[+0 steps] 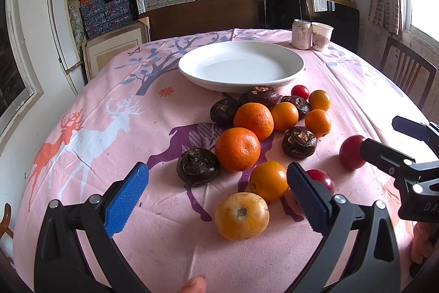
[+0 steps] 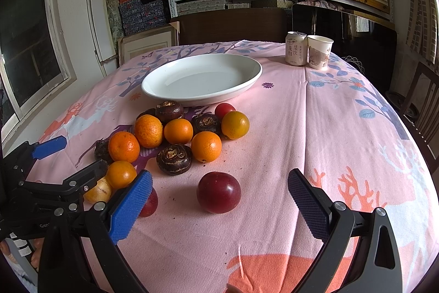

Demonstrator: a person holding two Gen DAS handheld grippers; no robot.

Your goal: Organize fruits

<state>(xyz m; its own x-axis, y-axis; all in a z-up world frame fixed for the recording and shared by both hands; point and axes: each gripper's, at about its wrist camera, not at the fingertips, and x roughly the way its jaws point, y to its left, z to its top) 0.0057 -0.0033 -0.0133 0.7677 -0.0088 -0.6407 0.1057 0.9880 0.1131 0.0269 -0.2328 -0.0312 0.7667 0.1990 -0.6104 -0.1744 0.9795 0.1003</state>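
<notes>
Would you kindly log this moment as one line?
left gripper: open | right gripper: open, nearing plum | plate: empty

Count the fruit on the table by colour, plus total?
Orange or yellow-orange fruits: 7
Dark brown fruits: 5
Red fruits: 3
Total: 15
</notes>
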